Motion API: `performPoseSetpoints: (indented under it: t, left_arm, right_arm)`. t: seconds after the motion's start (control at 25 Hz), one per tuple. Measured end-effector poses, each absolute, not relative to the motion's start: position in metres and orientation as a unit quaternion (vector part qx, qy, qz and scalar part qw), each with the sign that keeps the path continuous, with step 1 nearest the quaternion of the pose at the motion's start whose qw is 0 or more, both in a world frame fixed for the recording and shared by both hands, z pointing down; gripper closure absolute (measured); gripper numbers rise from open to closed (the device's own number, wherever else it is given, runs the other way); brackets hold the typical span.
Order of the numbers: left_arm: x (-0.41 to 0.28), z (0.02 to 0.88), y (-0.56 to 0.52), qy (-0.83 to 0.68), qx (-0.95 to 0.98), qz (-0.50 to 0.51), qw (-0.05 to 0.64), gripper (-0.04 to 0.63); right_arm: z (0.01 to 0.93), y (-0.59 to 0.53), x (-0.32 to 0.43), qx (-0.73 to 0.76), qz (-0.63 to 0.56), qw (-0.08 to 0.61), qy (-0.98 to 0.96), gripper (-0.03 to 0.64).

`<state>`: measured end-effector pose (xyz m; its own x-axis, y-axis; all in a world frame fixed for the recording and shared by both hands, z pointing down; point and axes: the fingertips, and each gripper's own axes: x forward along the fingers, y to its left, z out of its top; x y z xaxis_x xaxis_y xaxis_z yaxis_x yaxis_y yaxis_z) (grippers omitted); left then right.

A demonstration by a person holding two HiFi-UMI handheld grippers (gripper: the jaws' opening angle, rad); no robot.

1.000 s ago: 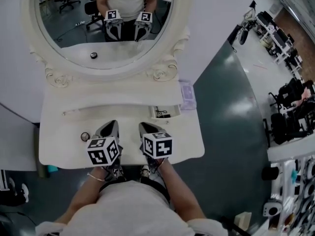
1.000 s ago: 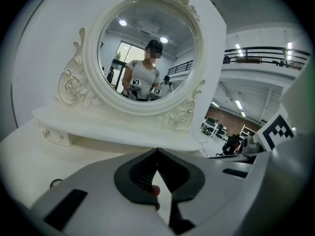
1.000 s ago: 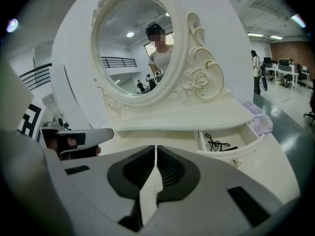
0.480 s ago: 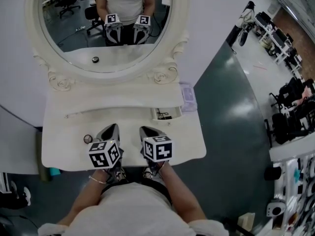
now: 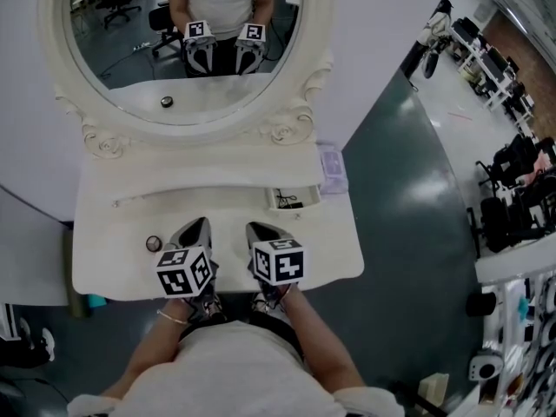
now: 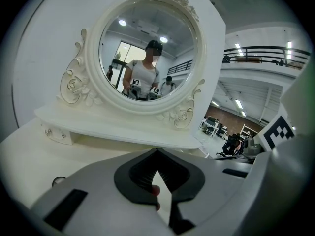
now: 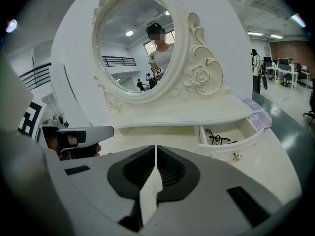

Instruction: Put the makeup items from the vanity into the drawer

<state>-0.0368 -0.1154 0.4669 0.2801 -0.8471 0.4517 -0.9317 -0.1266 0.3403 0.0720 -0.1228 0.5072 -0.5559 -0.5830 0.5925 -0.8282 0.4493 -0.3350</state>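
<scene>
Two grippers rest low over the front of the white vanity top (image 5: 330,250), side by side and just apart, both pointing toward 12 o'clock at the oval mirror (image 5: 130,59). The left gripper (image 5: 198,224) has its jaw tips pressed together, as its own view shows; a small reddish shape sits low in the gap behind the tips, and what it is cannot be told. The right gripper (image 5: 254,227) is likewise closed, its pads meeting along a thin seam with nothing between them. A small round pot (image 5: 153,243), dark in the middle with a pale rim, stands on the vanity top near the left gripper, at its 9 o'clock and clear of the jaws. The drawer (image 5: 306,196) is pulled open under the shelf (image 5: 200,176), at about 1 o'clock from the right gripper, and a thin black cord-like thing (image 7: 216,137) lies inside it toward its left end. At the shelf's right end, at 1 o'clock from the drawer, sits a pale purple-tinted box (image 5: 331,167). In the mirror, the person shows holding both grippers up front, and the pot's reflection lies at the glass's 6 o'clock edge.
</scene>
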Motion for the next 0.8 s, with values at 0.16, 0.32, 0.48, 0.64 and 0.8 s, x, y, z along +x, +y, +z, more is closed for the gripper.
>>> performPoseSetpoints:
  t: [0.16,0.32,0.48,0.64,0.8]
  left_arm:
    - [-0.040,0.470,-0.117,-0.598,0.744,0.073,0.290,0.592]
    - [-0.051,0.475,-0.112,-0.607,0.734,0.071,0.297,0.592]
    - [-0.077,0.481,-0.102,-0.630,0.711,0.064,0.304,0.592]
    - [-0.118,0.487,-0.083,-0.669,0.672,0.055,0.313,0.592]
    - [-0.161,0.497,-0.058,-0.711,0.622,0.043,0.326,0.592]
  right_arm:
    - [0.510,-0.125,0.071,0.425,0.307,0.205,-0.826,0.591]
    - [0.516,-0.123,0.061,0.413,0.307,0.216,-0.829,0.591]
    - [0.522,-0.120,0.033,0.382,0.307,0.229,-0.841,0.591]
    - [0.526,-0.113,-0.012,0.325,0.293,0.249,-0.864,0.590]
    - [0.535,-0.099,-0.061,0.265,0.279,0.272,-0.882,0.589]
